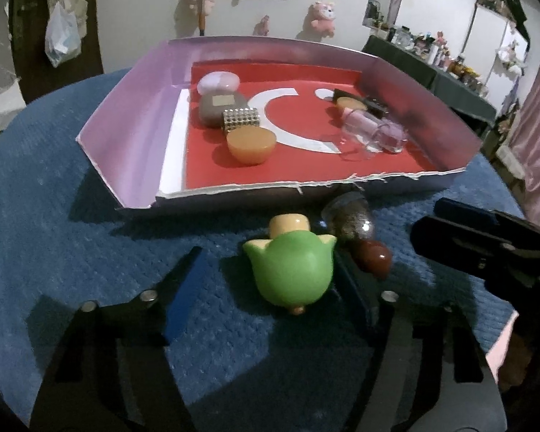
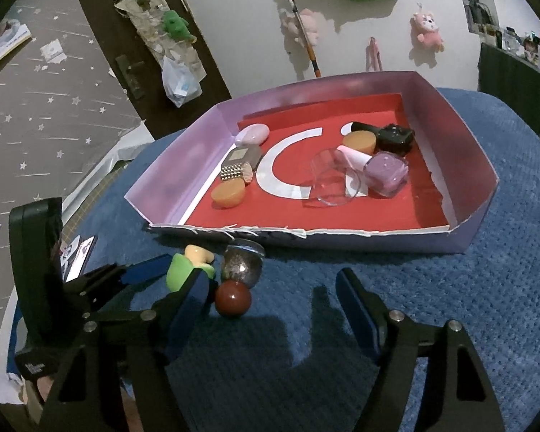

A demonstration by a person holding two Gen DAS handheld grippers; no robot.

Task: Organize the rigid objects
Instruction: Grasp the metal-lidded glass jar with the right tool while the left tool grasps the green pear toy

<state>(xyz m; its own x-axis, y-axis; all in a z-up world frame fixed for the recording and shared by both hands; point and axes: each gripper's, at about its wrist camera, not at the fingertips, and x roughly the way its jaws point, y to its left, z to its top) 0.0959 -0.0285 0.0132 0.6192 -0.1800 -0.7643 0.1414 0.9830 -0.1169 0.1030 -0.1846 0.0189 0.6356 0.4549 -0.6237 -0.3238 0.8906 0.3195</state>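
Straddling the green figurine (image 1: pixel 289 270) at lower centre, the left gripper (image 1: pixel 270 280) stands unclenched and should squeeze squarely, while the right gripper (image 2: pixel 270 298), also released, avoids the red ball (image 2: pixel 233 299).

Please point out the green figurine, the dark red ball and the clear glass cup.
green figurine (image 1: pixel 291 270), left wrist view, on its rounded green body.
dark red ball (image 2: pixel 233 299), right wrist view, on its centre.
clear glass cup (image 2: pixel 336 180), right wrist view, on its transparent wall.

Worktop covered in blue textured cloth (image 2: pixel 450 288). Lying directly on it: lilac-walled cardboard tray (image 2: pixel 464 241), green tulip-shaped plastic figure (image 1: pixel 291 270), glittery clear dome (image 2: pixel 242 262) and dark red ball (image 2: pixel 233 299), close together just before the tray.
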